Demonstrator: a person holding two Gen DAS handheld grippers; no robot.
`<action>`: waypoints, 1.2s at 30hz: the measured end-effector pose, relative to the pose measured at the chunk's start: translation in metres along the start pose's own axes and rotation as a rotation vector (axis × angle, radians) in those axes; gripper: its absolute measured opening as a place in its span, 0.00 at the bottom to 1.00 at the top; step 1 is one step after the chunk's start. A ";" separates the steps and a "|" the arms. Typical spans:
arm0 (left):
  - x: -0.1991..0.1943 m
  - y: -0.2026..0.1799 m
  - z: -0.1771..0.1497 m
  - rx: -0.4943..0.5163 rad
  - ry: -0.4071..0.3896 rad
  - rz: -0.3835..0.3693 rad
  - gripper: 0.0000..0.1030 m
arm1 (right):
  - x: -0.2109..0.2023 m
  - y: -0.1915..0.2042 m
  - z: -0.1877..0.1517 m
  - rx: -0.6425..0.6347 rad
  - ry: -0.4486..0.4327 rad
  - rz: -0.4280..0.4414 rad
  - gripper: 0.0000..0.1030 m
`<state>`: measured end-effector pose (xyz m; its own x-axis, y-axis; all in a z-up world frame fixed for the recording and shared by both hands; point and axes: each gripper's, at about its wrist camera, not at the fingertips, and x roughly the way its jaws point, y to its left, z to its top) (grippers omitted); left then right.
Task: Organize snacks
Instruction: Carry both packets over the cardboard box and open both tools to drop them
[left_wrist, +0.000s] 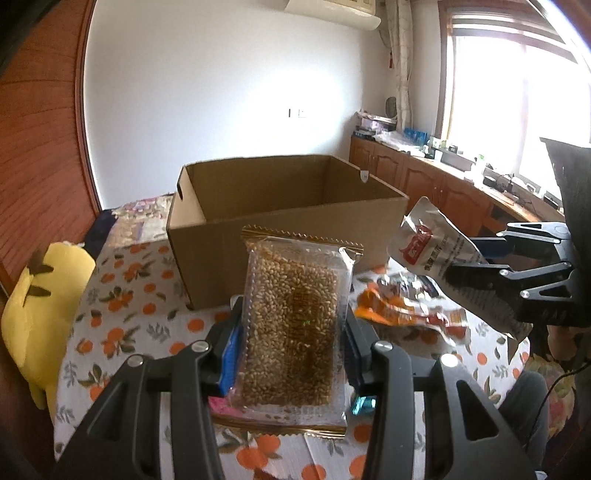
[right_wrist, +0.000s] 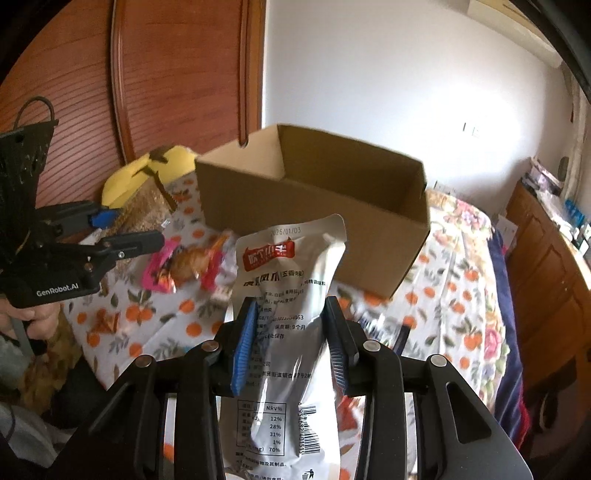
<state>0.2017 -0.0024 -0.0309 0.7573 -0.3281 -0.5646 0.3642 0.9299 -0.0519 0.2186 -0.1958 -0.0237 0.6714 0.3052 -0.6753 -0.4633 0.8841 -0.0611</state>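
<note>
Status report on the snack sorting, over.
Left gripper shut on grain bar. Right gripper shut on silver pouch. Cardboard box ahead, open. Nothing blocking.

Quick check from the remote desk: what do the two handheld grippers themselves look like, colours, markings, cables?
Both are matte black plastic linkage frames with silver pivot pins. The left gripper and right gripper each carry ribbed blue pads inside the jaws. From the right wrist view, the left unit's body reads "GenRobot.AI" in white, with a thin black cable loop above it. Sleeves aren't clearly visible.

We see the box (left_wrist: 284, 225) at the table's (left_wrist: 122, 295) far side, open top up. Loose snack packs (left_wrist: 406, 306) lie on the cloth before its R corner; plush toy (left_wrist: 44, 306) sits L of table.
</note>
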 end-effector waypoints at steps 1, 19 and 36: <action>0.001 0.001 0.004 0.004 -0.007 0.000 0.43 | 0.000 -0.001 0.004 -0.001 -0.006 -0.002 0.35; 0.054 0.020 0.069 0.043 -0.069 -0.029 0.43 | 0.025 -0.028 0.073 -0.053 -0.083 -0.065 0.35; 0.120 0.059 0.118 0.008 -0.068 0.002 0.43 | 0.096 -0.064 0.133 -0.088 -0.141 -0.090 0.35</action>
<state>0.3780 -0.0069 -0.0052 0.7932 -0.3368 -0.5073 0.3667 0.9293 -0.0436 0.3890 -0.1760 0.0129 0.7838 0.2787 -0.5550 -0.4425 0.8776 -0.1843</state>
